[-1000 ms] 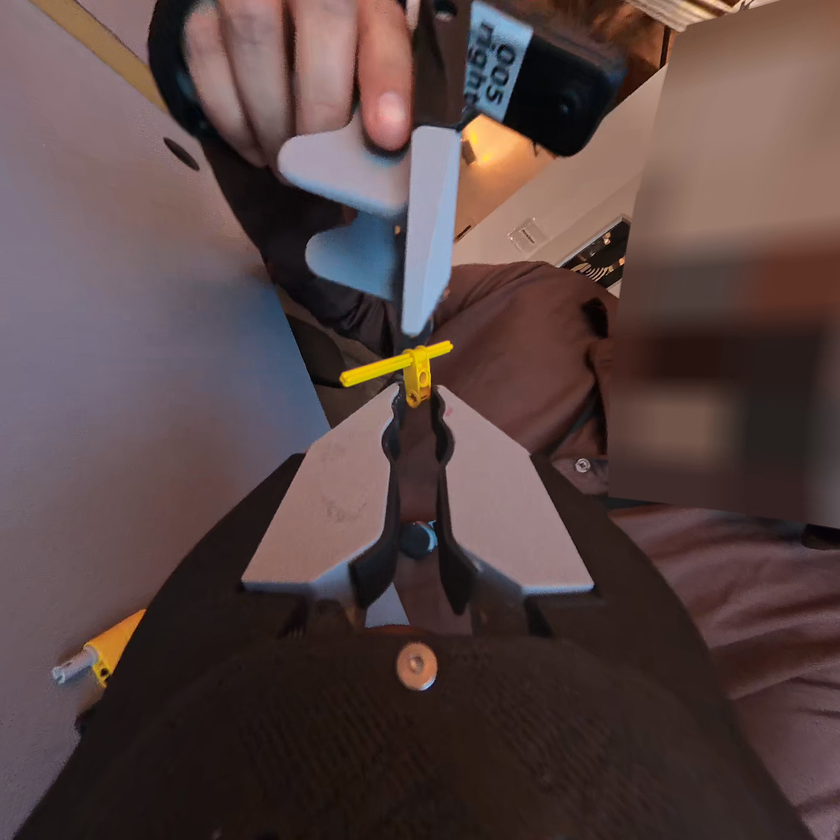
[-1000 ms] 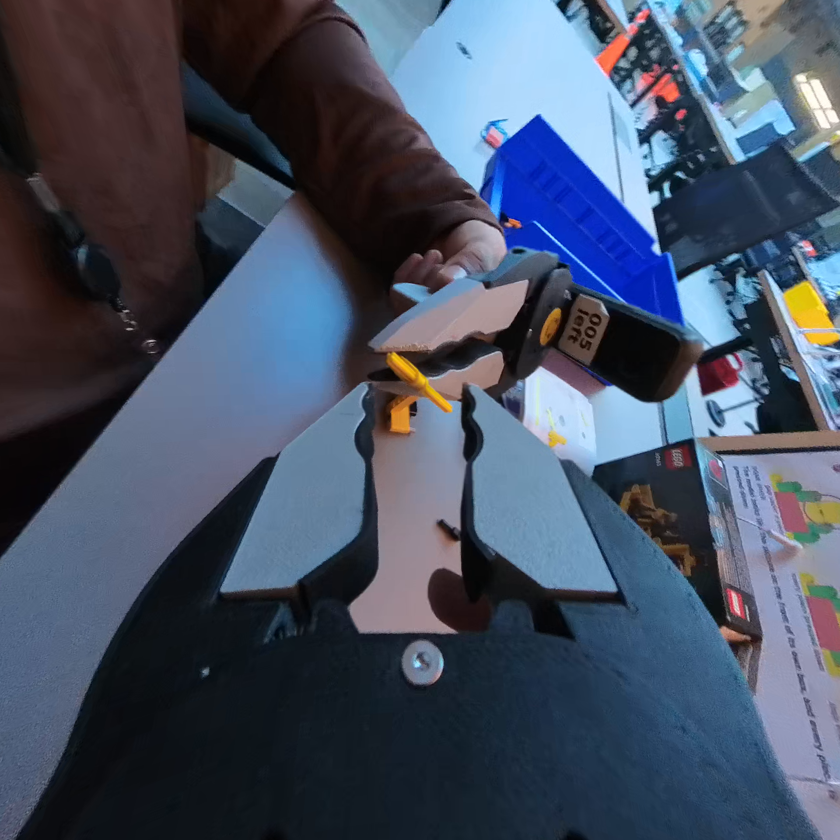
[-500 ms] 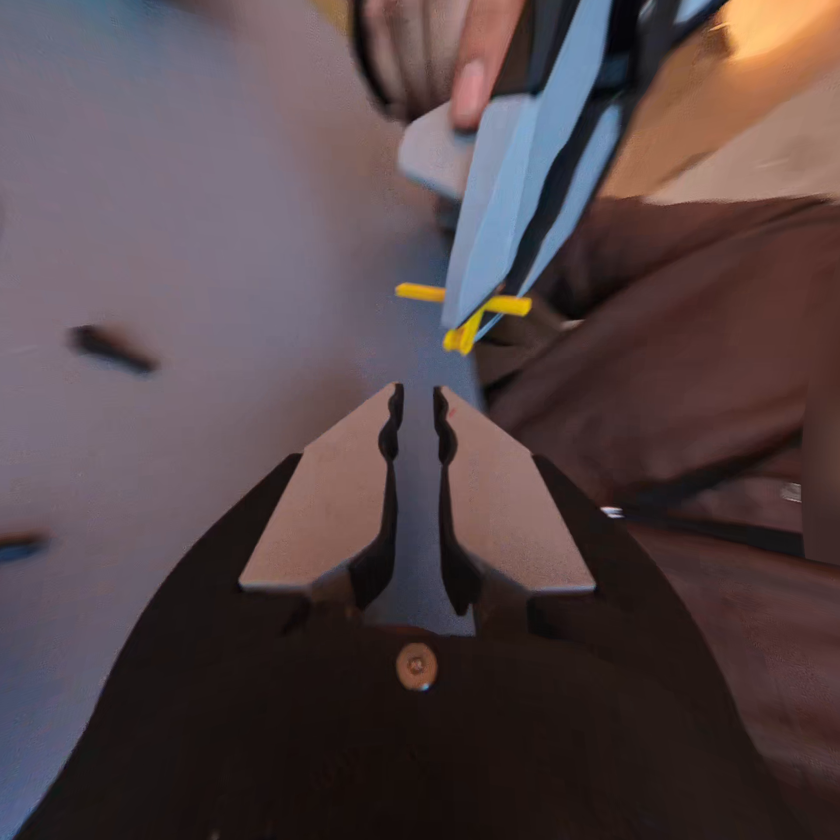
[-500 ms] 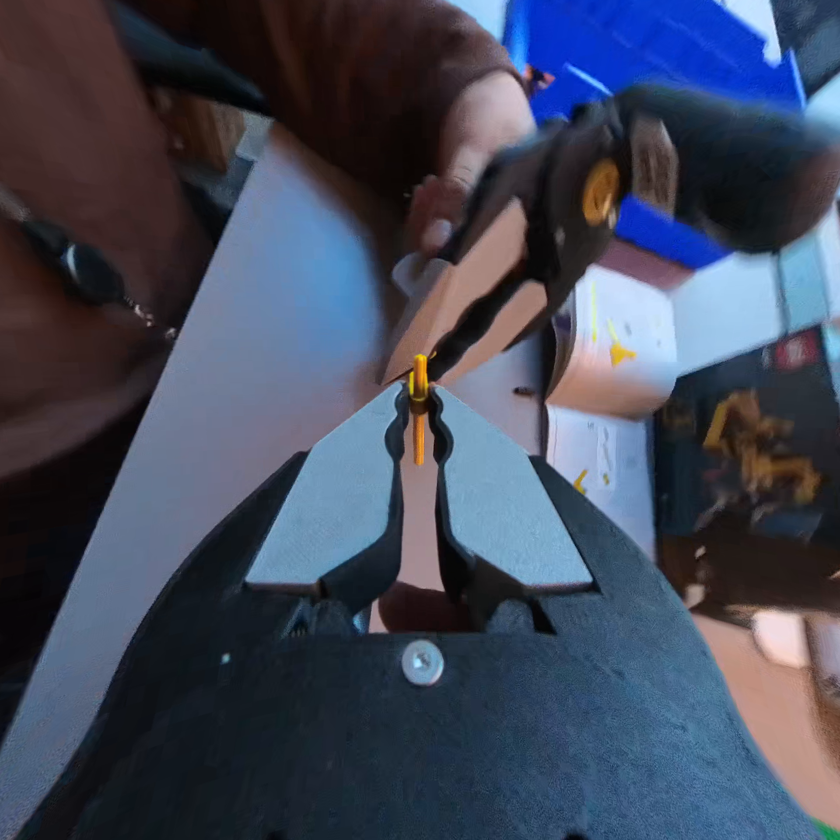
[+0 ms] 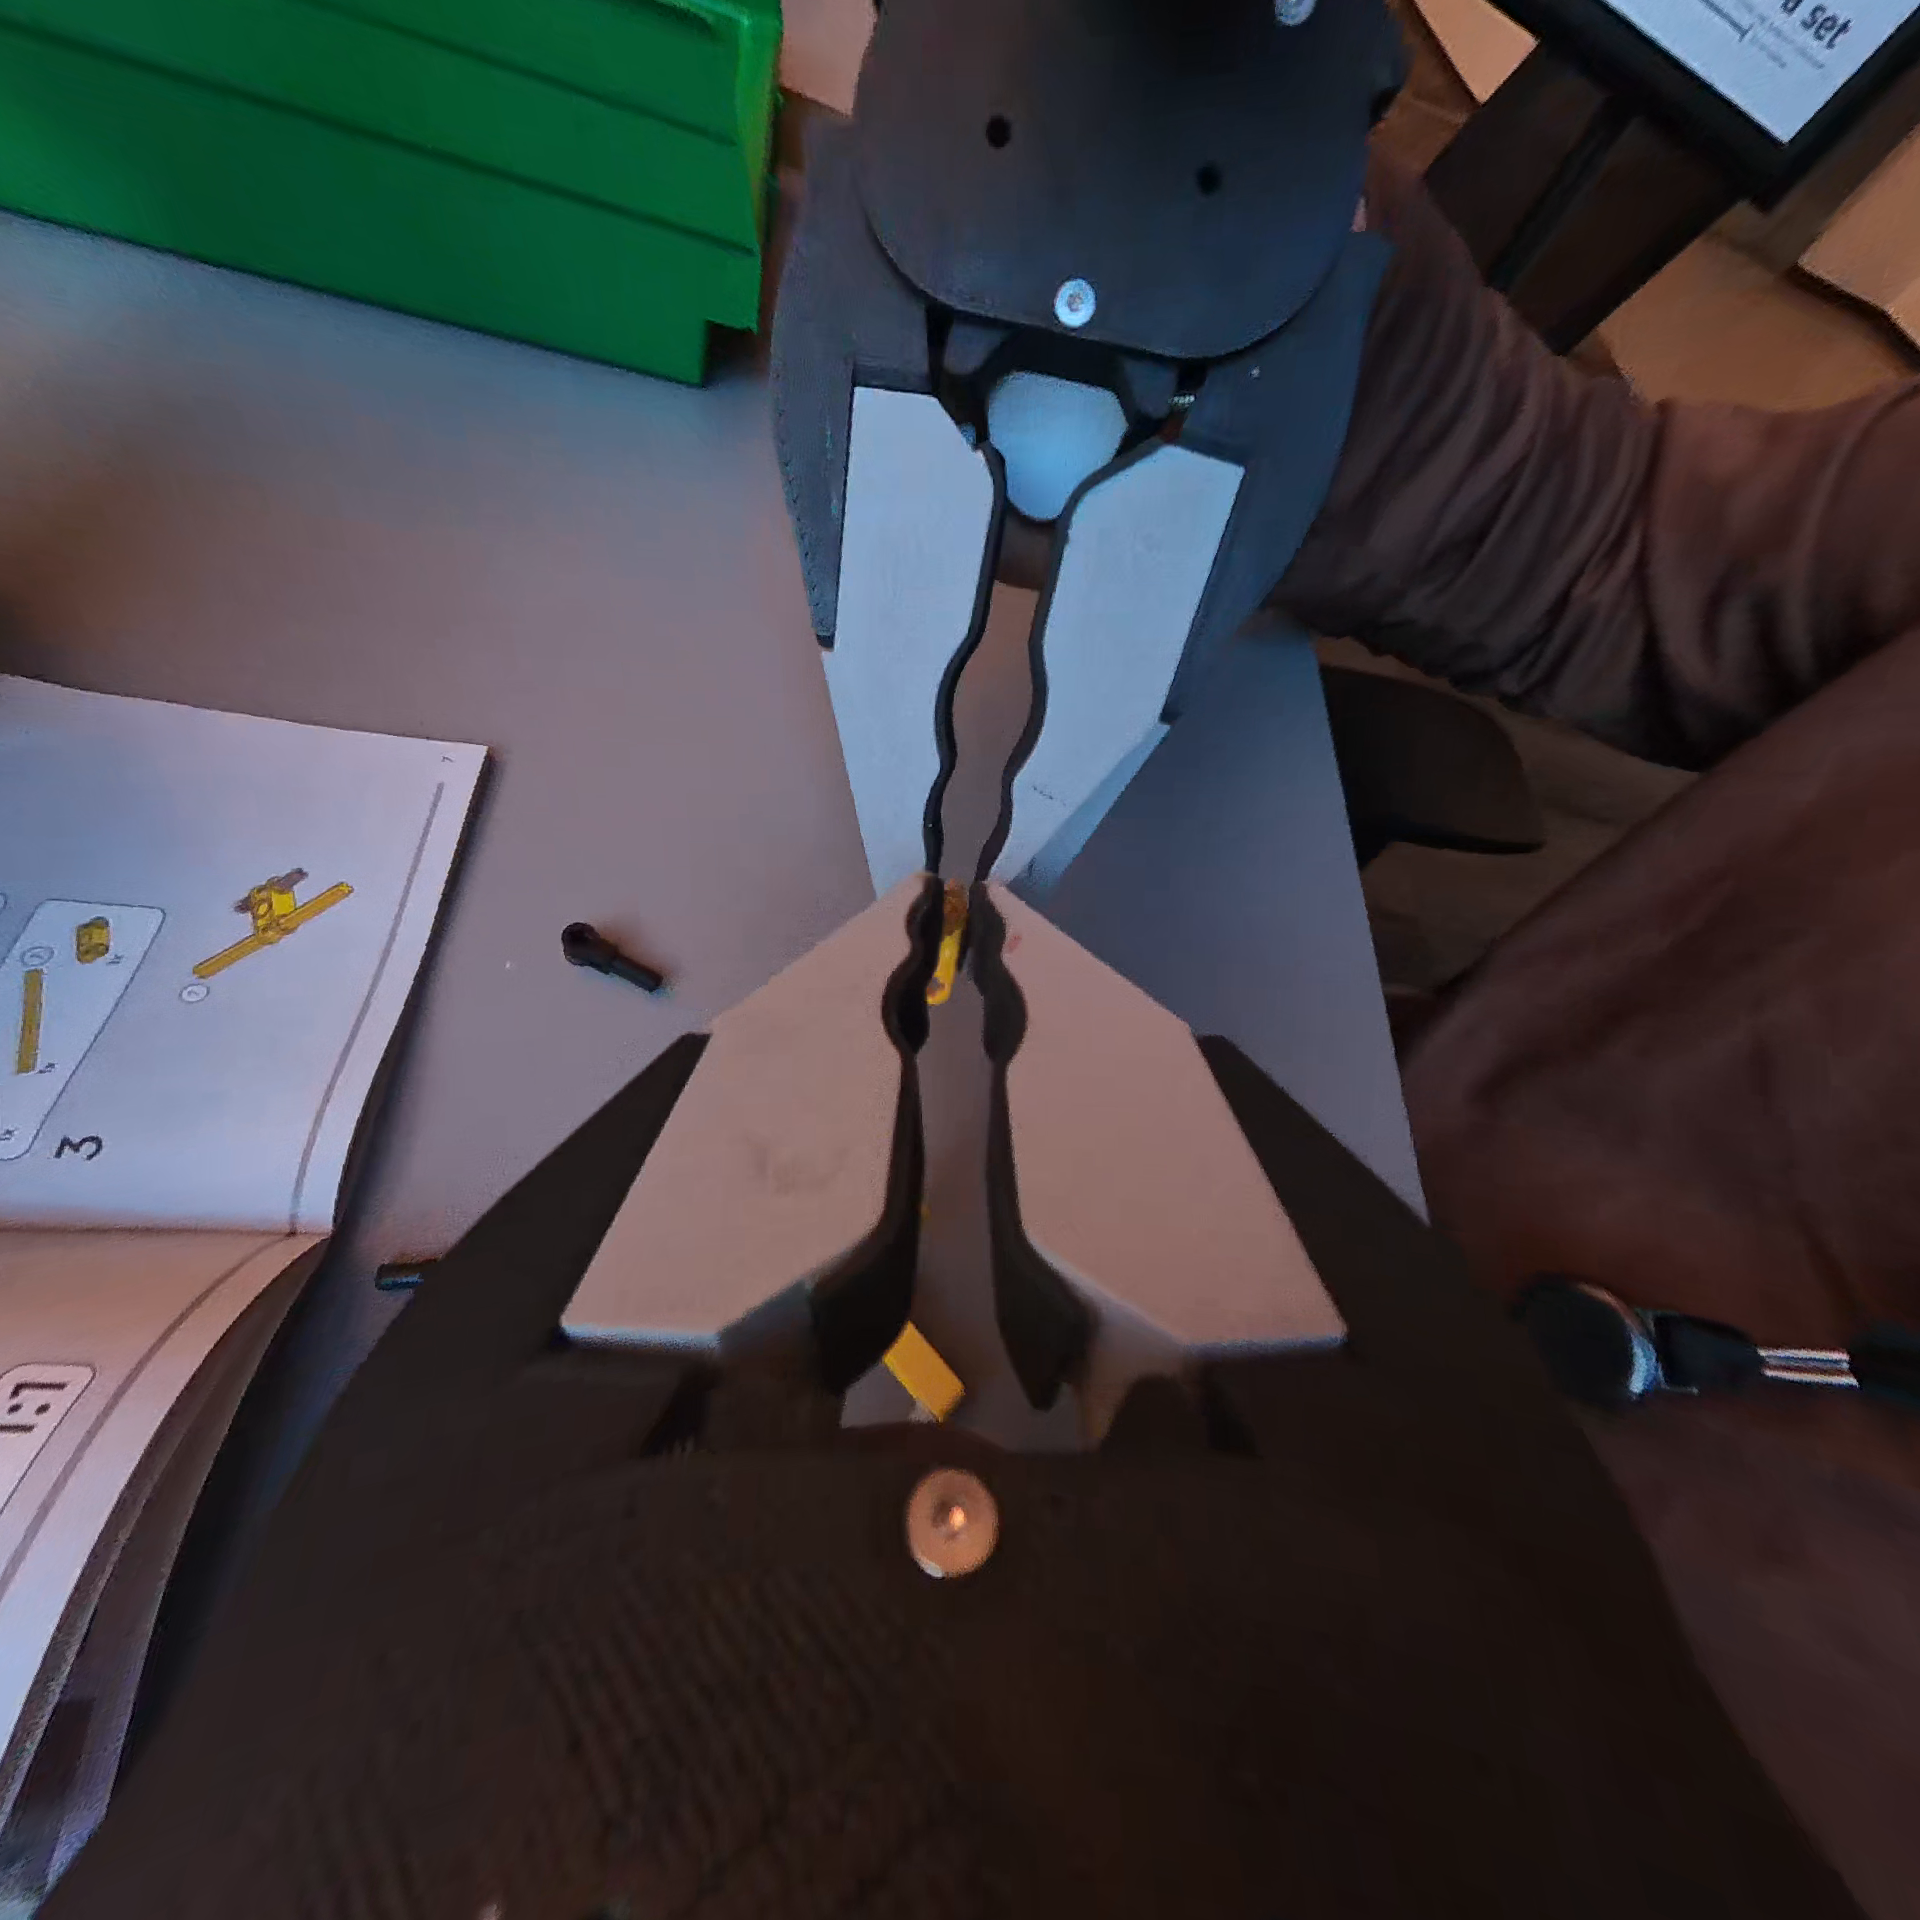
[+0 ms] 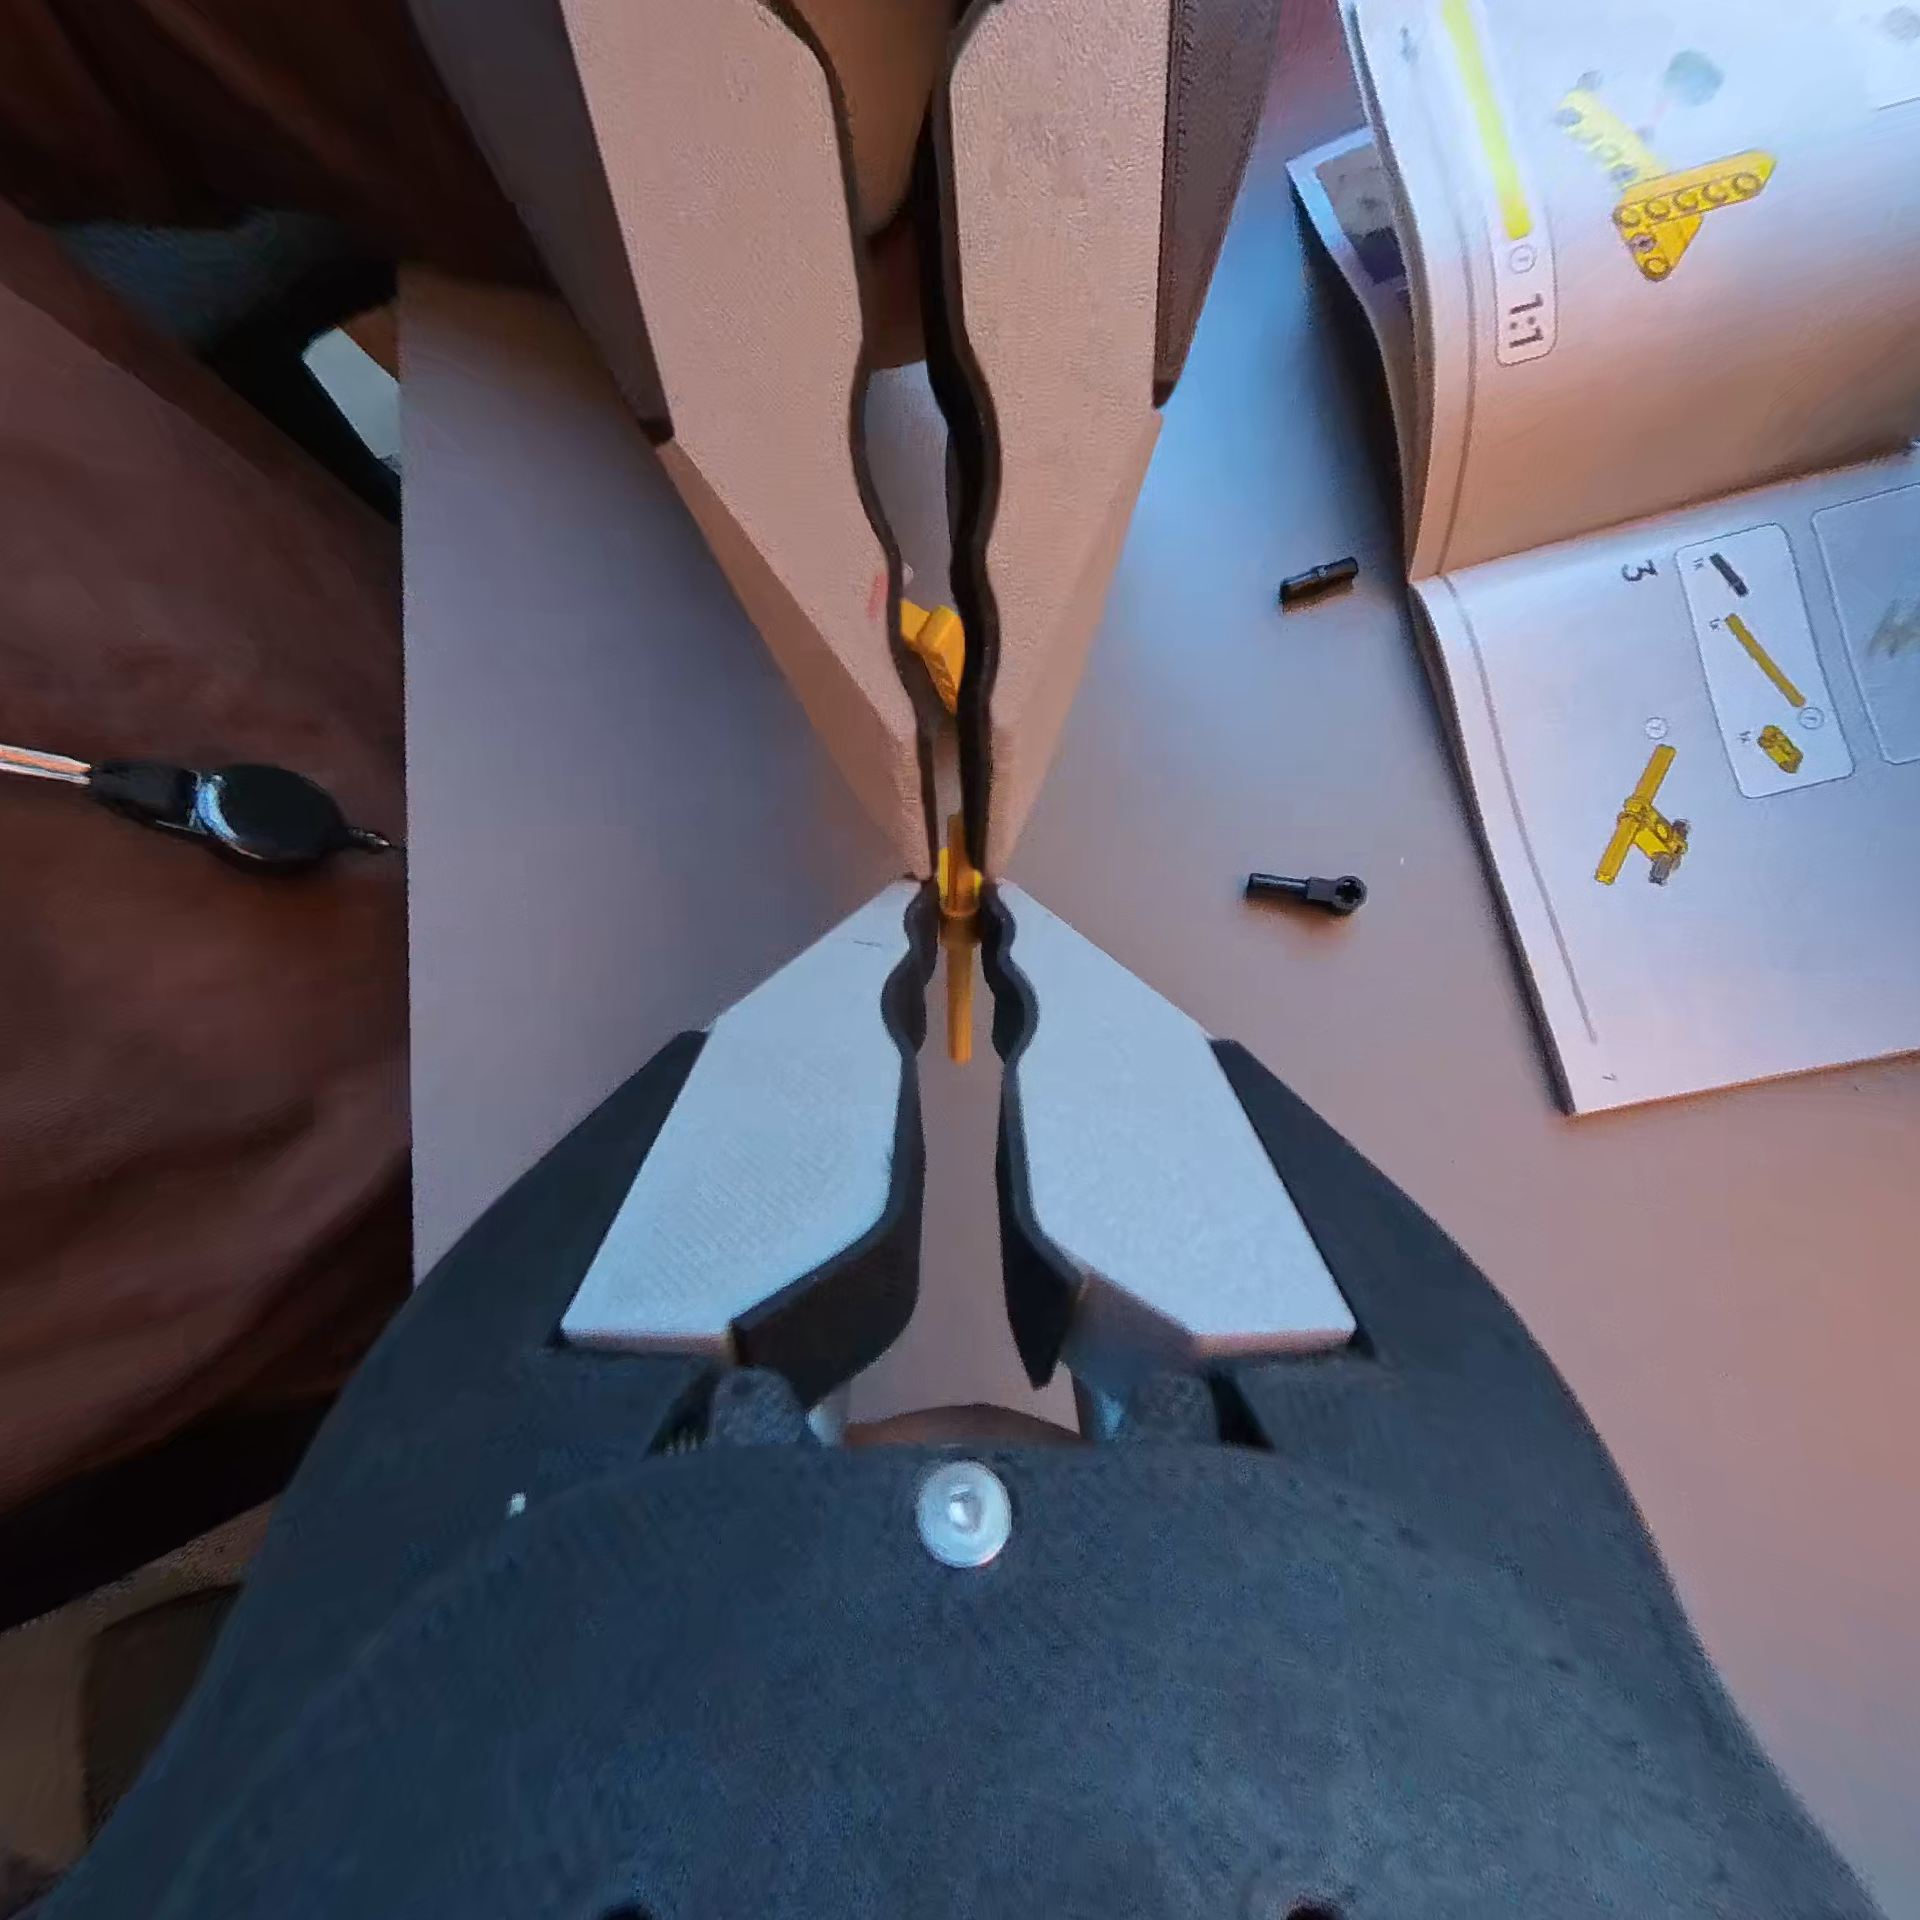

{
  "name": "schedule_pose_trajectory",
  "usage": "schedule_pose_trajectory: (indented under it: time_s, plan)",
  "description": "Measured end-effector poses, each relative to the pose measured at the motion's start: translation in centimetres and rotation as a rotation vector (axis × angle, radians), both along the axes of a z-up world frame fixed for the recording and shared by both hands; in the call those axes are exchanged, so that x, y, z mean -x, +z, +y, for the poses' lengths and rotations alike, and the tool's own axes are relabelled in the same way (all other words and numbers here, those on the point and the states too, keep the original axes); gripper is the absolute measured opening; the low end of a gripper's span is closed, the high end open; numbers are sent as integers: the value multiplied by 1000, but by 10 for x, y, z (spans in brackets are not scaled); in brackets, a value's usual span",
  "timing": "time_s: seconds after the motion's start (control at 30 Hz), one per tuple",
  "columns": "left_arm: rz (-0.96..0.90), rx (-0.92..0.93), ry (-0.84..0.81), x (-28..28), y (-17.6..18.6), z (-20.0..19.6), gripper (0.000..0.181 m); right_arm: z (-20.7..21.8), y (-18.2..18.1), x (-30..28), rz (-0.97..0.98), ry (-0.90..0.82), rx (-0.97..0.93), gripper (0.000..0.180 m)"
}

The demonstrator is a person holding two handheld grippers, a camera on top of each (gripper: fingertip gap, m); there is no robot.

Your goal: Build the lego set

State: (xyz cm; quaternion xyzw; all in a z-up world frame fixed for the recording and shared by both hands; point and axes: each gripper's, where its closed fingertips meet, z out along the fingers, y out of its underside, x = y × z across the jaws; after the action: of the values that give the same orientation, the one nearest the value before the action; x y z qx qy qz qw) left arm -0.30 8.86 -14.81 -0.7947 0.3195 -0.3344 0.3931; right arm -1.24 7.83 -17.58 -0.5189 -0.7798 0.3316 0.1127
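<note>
A small yellow lego assembly, an axle (image 6: 958, 997) pushed through a connector (image 6: 940, 649), hangs above the desk (image 5: 582, 582) between the two grippers, which meet tip to tip. The right gripper (image 6: 957, 902) pinches the axle at its fingertips, the axle running back along the narrow gap between its fingers. The left gripper (image 5: 948, 906) comes in from the opposite side and is closed on the yellow connector, which shows as a sliver between its wavy black pads; in the right wrist view the connector sits a little way back from that gripper's tips. A second bit of yellow (image 5: 923, 1369) shows deep between the left gripper's fingers, near its base; what it belongs to cannot be told. On the grey desk, a black pin (image 5: 608, 956) lies just beside the open instruction booklet (image 5: 260, 1039), whose page carries drawings of yellow parts. Another black pin (image 6: 1317, 580) lies farther along the booklet's edge, near its fold. A green bin (image 5: 416, 177) stands at the far side of the desk in the left wrist view. A person's brown sleeve (image 5: 1558, 520) fills the side past the desk's edge, with a black badge reel (image 6: 249, 812) resting against the brown clothing
</note>
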Motion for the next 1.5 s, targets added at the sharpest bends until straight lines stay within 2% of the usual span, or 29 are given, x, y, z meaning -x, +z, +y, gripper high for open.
schedule_pose_trajectory:
  time_s: [0.07,0.17,0.27,0.37,0.53,0.6,0.67,0.77,0.87,1.0,1.2,1.3,1.43,1.47,1.5]
  plan:
    - [1,4,-8,-1,-1,-2,1,-1,-1,-1,-10,8,7,5]
    - [2,-2,17,2,1,2,14,-2,3,-1,23,15,29,5]
    - [-12,9,3,1,2,-1,15,0,7,-1,58,2,41,5]
    - [1,-5,-8,-1,-1,-1,2,0,7,-1,72,2,36,5]
    - [-2,-45,-4,-3,5,-1,2,1,10,-1,140,20,11,5]
    - [1,-66,13,1,9,2,2,4,11,1,192,7,5,11]
    - [-2,-79,27,4,11,3,2,8,7,2,229,-16,8,8]
    - [-87,-80,64,7,23,8,2,8,0,-1,229,-28,72,5]
    - [-189,-64,113,16,32,14,2,13,7,2,275,-75,126,14]
    - [-354,-38,133,22,43,10,2,15,27,0,380,-106,252,0]
    - [-248,-34,133,17,26,7,2,26,56,-3,493,-164,471,0]
    - [-234,-23,130,12,20,6,1,30,52,-2,473,-196,503,0]
    - [-280,4,132,7,18,8,1,34,42,5,454,-233,460,27]
    - [-291,15,136,6,17,9,1,32,44,6,463,-226,473,24]
    - [-291,18,146,7,15,10,2,29,44,5,463,-205,478,13]
